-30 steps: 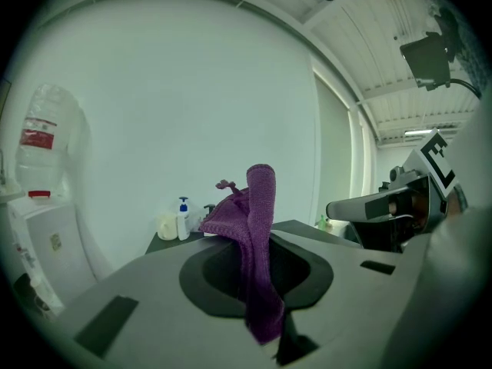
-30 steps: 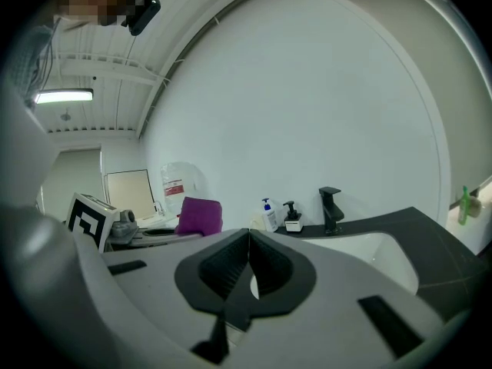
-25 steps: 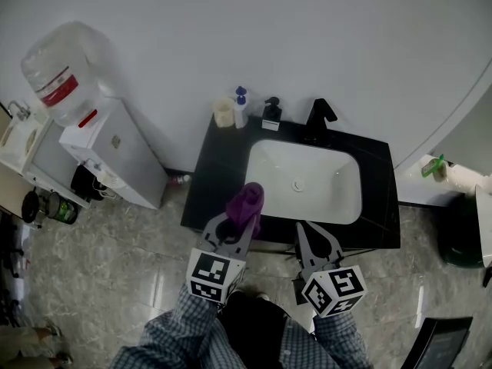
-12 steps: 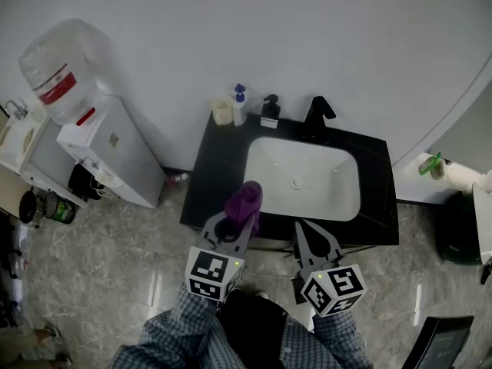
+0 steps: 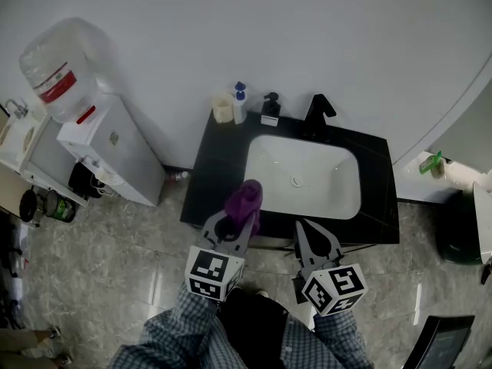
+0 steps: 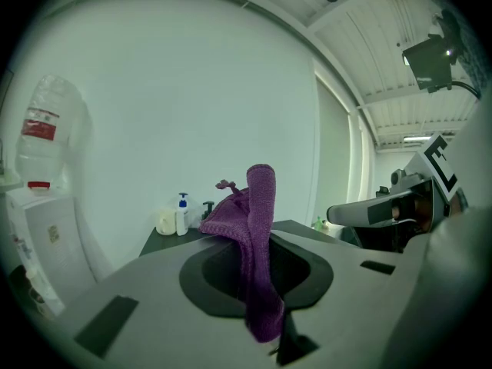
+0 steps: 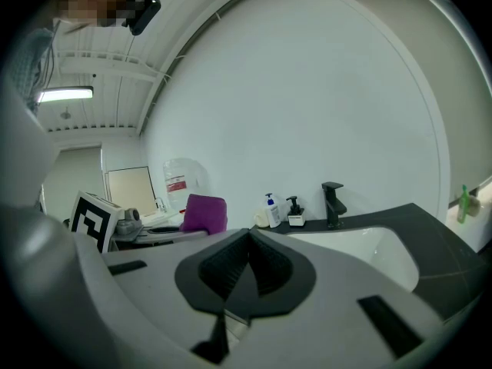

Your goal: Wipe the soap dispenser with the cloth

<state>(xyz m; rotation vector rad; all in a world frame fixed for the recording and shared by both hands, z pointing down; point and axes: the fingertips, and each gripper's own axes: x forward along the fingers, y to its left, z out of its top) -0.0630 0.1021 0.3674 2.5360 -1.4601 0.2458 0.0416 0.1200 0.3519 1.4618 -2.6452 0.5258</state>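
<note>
A purple cloth [image 5: 245,200] sticks up from my left gripper [image 5: 240,223], which is shut on it just in front of the black counter [image 5: 217,167]. In the left gripper view the cloth [image 6: 260,229] fills the gap between the jaws. At the counter's back edge stand a black-pump soap dispenser [image 5: 270,111] and a white bottle with a blue pump [image 5: 241,104]; both grippers are well short of them. My right gripper [image 5: 301,226] is shut and empty below the basin's front rim. The right gripper view shows the dispenser [image 7: 295,212] far ahead.
A white basin [image 5: 265,162] with a black faucet [image 5: 318,115] is set in the counter. A beige cup [image 5: 223,111] stands beside the blue-pump bottle. A water cooler [image 5: 108,146] with a large bottle is at the left. The floor is grey tile.
</note>
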